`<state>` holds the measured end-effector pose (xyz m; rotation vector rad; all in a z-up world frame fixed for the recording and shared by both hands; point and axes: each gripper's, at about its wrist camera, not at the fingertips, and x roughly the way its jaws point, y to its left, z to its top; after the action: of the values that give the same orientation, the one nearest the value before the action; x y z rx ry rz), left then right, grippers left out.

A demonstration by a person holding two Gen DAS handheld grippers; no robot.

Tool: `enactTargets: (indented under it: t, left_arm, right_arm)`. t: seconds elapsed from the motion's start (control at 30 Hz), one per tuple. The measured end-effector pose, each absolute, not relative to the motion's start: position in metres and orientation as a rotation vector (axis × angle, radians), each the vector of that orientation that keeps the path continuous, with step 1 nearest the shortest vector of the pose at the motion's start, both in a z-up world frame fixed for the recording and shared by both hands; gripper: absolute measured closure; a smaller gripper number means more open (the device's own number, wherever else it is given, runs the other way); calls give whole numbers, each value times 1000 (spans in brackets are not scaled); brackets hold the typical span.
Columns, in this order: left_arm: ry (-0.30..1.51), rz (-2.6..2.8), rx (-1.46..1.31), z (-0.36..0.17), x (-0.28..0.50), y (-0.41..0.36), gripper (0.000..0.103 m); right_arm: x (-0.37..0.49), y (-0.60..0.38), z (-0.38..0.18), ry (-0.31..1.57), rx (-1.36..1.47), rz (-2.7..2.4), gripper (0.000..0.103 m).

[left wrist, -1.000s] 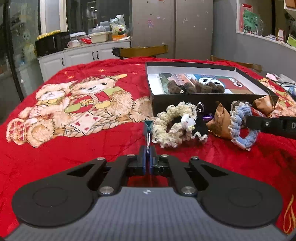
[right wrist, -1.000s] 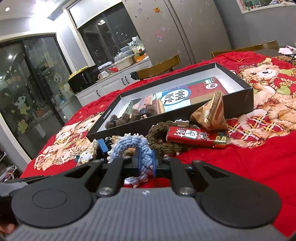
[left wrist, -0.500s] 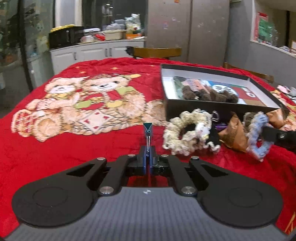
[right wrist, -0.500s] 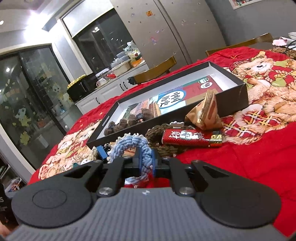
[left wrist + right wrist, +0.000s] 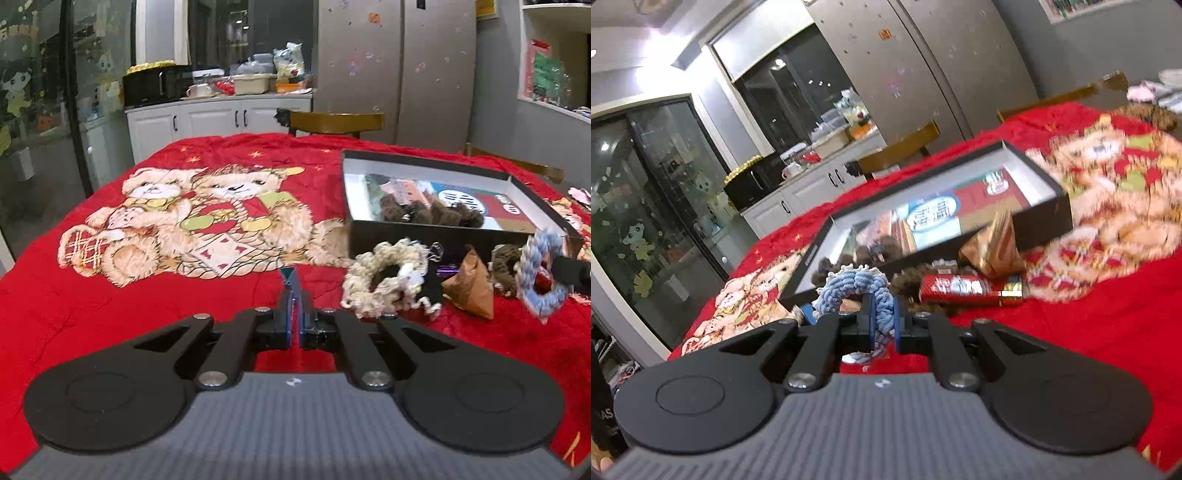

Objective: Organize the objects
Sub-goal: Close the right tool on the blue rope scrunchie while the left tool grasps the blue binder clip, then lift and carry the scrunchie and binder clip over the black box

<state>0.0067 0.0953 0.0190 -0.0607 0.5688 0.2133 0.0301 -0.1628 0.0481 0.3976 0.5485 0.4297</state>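
My left gripper [image 5: 294, 308] is shut on a small teal binder clip [image 5: 289, 277], held upright above the red bear-print blanket [image 5: 110, 306]. To its right lie a cream scrunchie [image 5: 384, 280] and a brown paper packet [image 5: 469, 291]. My right gripper [image 5: 884, 323] is shut on a blue crocheted scrunchie [image 5: 846, 286], in front of the open black box [image 5: 1049, 218]. In the left wrist view that blue scrunchie [image 5: 541, 284] hangs from the right gripper's fingers [image 5: 570, 271] by the black box's [image 5: 424, 236] near right corner. A dark brown scrunchie [image 5: 432, 214] lies inside the box.
A brown scrunchie [image 5: 908, 284], a red tube [image 5: 967, 290] and the paper packet [image 5: 993, 247] crowd the box's near wall. Wooden chairs [image 5: 336, 122] stand at the table's far edge. A white counter [image 5: 218, 114] and a grey fridge lie beyond.
The right wrist view has rolled, so the table now slopes, with the blue scrunchie still clamped. The left wrist view has turned and levelled; the clip stays in its jaws.
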Motion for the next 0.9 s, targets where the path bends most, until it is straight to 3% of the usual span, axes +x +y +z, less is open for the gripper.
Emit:
enactTargets:
  t: [0.47,0.53,0.67,0.8,0.9]
  left_arm:
    - [624,302,-9,2,15,91,97]
    - [618,307,-22,3,14,93,92]
    - [627,313,-25,5,22,96,61]
    - [602,307,64,7,37,94,53]
    - [619,285,75,6,53,97,52]
  right_arm:
    - [27,-171,57,562,425,452,92]
    - [26,-174,54,571,425,455,92]
    - [28,-178,48,592,447,454,92]
    - [32,-181,46,590,452,445,91]
    - [35,-184,44,589,459,429,91]
